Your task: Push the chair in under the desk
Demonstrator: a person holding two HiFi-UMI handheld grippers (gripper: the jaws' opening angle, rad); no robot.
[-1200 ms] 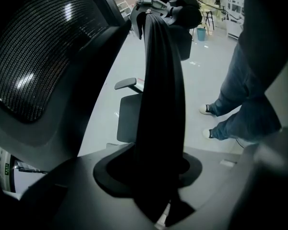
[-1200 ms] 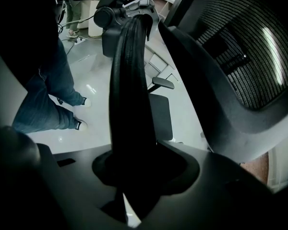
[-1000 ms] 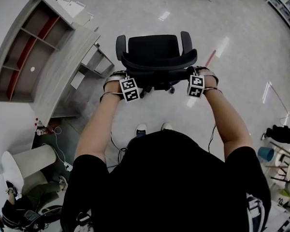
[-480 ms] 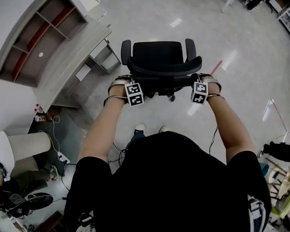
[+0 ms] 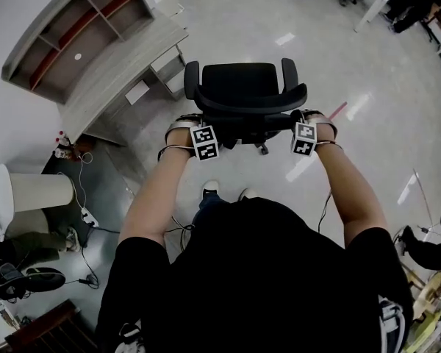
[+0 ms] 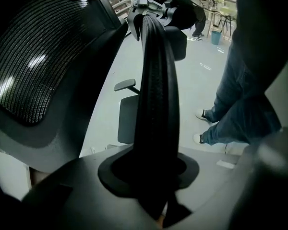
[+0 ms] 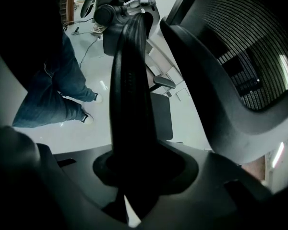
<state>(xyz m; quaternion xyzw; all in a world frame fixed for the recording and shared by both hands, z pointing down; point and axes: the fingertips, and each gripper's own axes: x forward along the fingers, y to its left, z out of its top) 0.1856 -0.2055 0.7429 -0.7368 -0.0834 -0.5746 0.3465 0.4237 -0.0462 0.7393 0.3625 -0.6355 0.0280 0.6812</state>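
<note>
A black office chair with a mesh back stands on the pale floor, its seat facing away from me. The grey wooden desk lies to its front left. My left gripper is at the left end of the backrest. In the left gripper view the black backrest rim runs down between the jaws of that gripper, which are closing on it. My right gripper holds the right end. There the rim fills the jaws of the gripper.
A shelf unit stands on the desk and a drawer unit under it. A white cylinder, cables with a power strip and a seated person are at the left. My shoes are behind the chair.
The view has swung: the desk now sits higher and nearer the chair's left front. Both grippers stay on the backrest ends.
</note>
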